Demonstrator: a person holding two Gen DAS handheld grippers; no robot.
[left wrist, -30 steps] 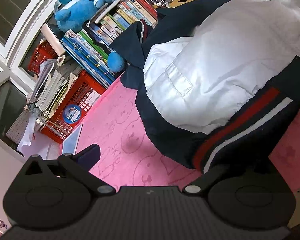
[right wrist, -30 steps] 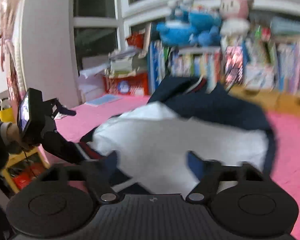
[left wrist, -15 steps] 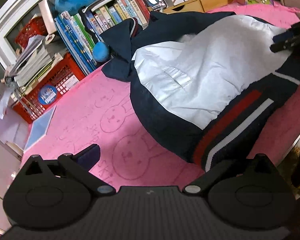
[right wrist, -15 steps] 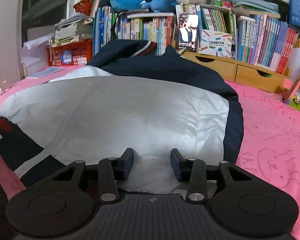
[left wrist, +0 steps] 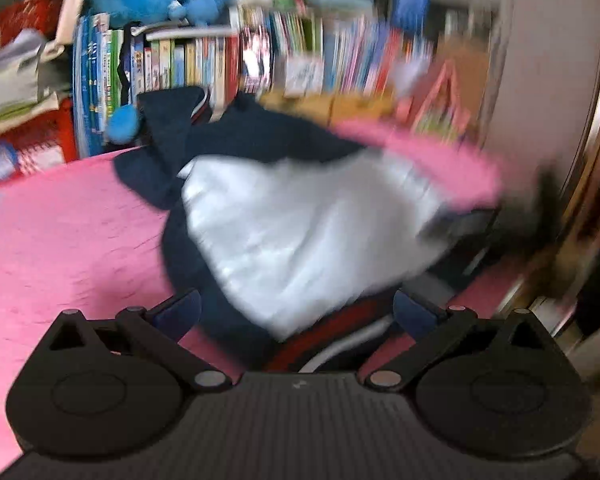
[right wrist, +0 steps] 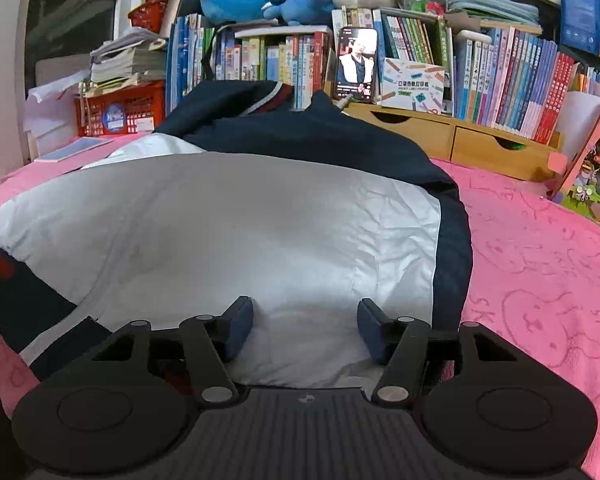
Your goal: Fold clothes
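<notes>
Across the frame's middle, a navy-and-white jacket (right wrist: pixel 236 216) lies on a pink cloth (right wrist: pixel 540 264); bookshelves (right wrist: pixel 500 72) fill the top; left gripper (left wrist: pixel 296 312) and right gripper (right wrist: pixel 305 326) gape empty.

Both wrist views look low across the jacket (right wrist: pixel 228 232) toward the bookshelf (right wrist: pixel 420 52). The left view is blurred. They share both.

navy-and-white jacket (right wrist: pixel 236 232), pink cloth (right wrist: pixel 540 280)
</notes>
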